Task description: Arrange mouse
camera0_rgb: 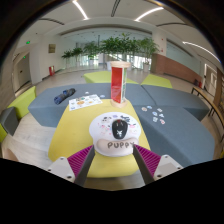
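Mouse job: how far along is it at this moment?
Done: the mouse already sits on the round white mouse pad on the yellow table. In hand: nothing is gripped; the hand-held gripper is open, its pink pads flanking the mouse pad's near edge. Left: closing on the mouse and placing it; the target spot isn't evident.

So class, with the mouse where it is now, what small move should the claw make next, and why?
Probably ease the claw forward a little. The mouse lies on a round white pad printed "PUPPY", just ahead of the open pink fingers, not yet between them. Moving forward would bring the fingers alongside the mouse so they can close on it.
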### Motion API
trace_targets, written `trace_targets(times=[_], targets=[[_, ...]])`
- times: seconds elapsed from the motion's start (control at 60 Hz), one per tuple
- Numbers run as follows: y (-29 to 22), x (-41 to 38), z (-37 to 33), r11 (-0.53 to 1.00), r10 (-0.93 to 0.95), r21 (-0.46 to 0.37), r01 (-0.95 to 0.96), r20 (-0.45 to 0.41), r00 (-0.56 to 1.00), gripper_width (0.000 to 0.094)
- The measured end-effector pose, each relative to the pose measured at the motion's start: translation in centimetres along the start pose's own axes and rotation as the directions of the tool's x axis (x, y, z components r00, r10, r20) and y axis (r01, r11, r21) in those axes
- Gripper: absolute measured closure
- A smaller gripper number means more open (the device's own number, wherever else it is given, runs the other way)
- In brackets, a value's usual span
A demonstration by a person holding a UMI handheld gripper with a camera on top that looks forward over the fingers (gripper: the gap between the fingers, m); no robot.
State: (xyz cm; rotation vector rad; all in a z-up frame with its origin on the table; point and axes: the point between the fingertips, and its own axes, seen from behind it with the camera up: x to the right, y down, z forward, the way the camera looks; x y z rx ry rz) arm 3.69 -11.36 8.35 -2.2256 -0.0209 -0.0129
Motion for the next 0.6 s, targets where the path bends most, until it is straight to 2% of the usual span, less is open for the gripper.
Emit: trace_targets(times=[0.317,0.4,0.533,0.6], targets=[[1.1,-5.4,-6.3,0.989,-0.111,0.098,0.108,0.026,0.993,0.0105],[1.1,-6.4,-6.5,0.993,-0.065,0.1,0.059,0.061,0.996,0.0104],[1.2,-5.1,-6.2,0.992,-0.07,0.105,0.069,0.013,0.997,0.0111],[1.2,-5.0,-6.0,0.993,-0.044,0.111,0.04,0.027,0.999,0.0122]])
